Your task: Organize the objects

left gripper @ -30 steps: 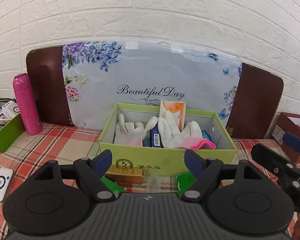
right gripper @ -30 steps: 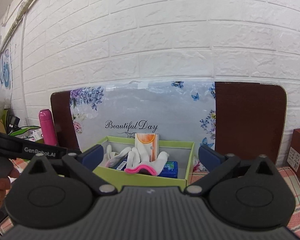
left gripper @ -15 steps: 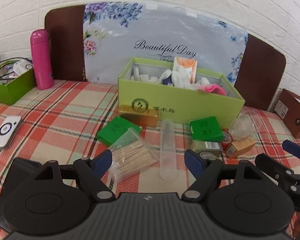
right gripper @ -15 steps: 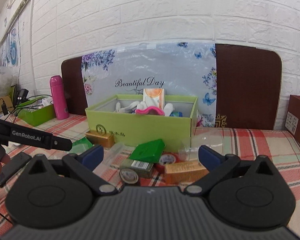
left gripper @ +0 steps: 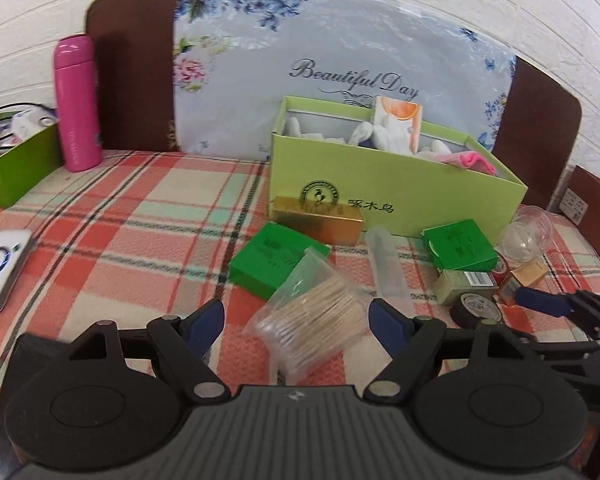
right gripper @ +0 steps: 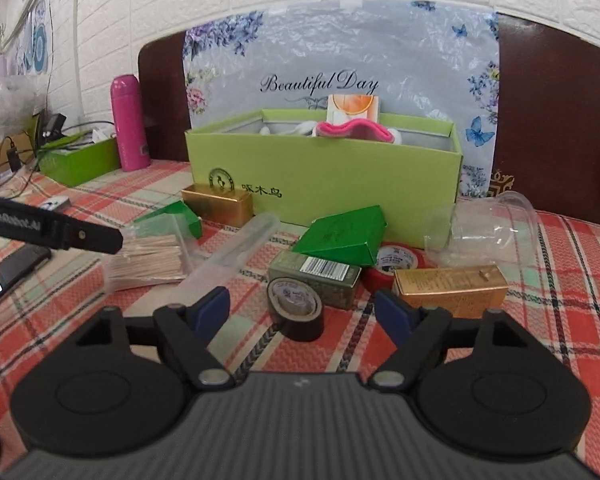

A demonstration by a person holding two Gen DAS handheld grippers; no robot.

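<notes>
A light green box [left gripper: 396, 204] [right gripper: 324, 184] holding white gloves and a pink cloth stands at the back of the plaid table. Loose items lie in front of it. My left gripper [left gripper: 298, 326] is open and empty, just above a clear bag of cotton swabs [left gripper: 312, 324] [right gripper: 148, 258]. My right gripper [right gripper: 302, 310] is open and empty, low over a black tape roll [right gripper: 296, 306] [left gripper: 476, 310]. Nearby lie two green boxes [left gripper: 272, 258] [left gripper: 458, 250], gold boxes [left gripper: 320, 220] [right gripper: 450, 290], a clear tube [left gripper: 386, 264] and red tape [right gripper: 396, 264].
A pink bottle [left gripper: 78, 104] and a dark green tray [left gripper: 16, 160] stand at the back left. A white device [left gripper: 0, 266] lies at the left edge. A clear plastic cup [right gripper: 488, 228] lies on its side at the right. A brown box [left gripper: 596, 220] is far right.
Both grippers have dropped and tilted down from facing the box towards the table. The loose items in front of the box have come into view under them. Both stay open.
</notes>
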